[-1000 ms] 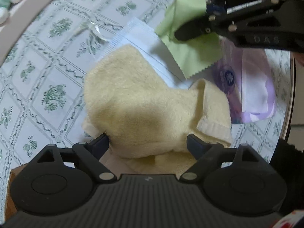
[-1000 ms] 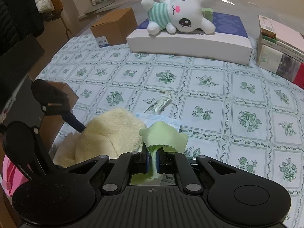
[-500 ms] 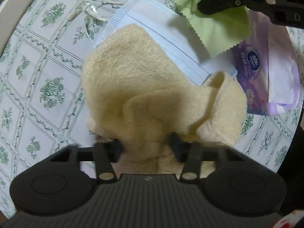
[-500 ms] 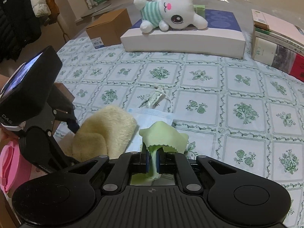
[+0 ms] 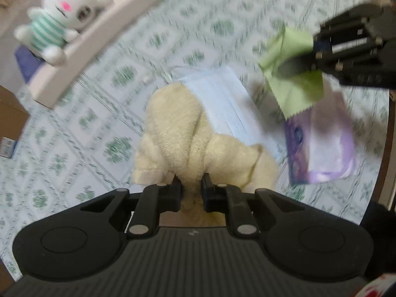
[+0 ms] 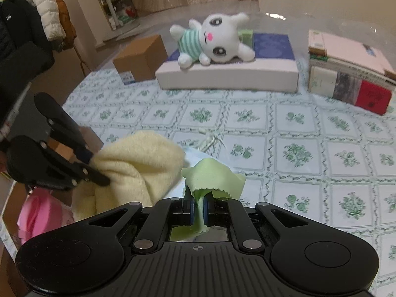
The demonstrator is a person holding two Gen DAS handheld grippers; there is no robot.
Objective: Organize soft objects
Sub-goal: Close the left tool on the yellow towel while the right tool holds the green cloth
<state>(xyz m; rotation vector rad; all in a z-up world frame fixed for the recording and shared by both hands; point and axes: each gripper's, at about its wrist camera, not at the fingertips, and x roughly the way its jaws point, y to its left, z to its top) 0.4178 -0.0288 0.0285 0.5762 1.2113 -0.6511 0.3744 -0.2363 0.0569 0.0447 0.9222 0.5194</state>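
A fluffy yellow towel [image 5: 178, 128] is bunched up between the fingers of my left gripper [image 5: 191, 183], whose jaws are closing and pinch a fold of it just above the tablecloth. The right wrist view shows the same towel [image 6: 138, 158] gathered at the left gripper [image 6: 99, 170]. My right gripper [image 6: 198, 198] is shut on a thin light-green cloth [image 6: 212, 175], which hangs clear of the table. From the left wrist, that green cloth [image 5: 297, 86] dangles from the right gripper [image 5: 292, 66] at the upper right. A pale blue face mask [image 5: 222, 99] lies flat behind the towel.
A purple tissue pack [image 5: 321, 148] lies right of the towel. At the back, a white plush bunny [image 6: 215, 39] rests on a white box [image 6: 227, 76], with a cardboard box [image 6: 141, 59] to its left and stacked books [image 6: 346, 74] to its right. A crumpled wrapper [image 6: 210, 138] lies mid-table.
My left gripper closed from wide open onto the yellow towel and rose, pulling it into a bunch. The right gripper lifted a little, still holding the green cloth.
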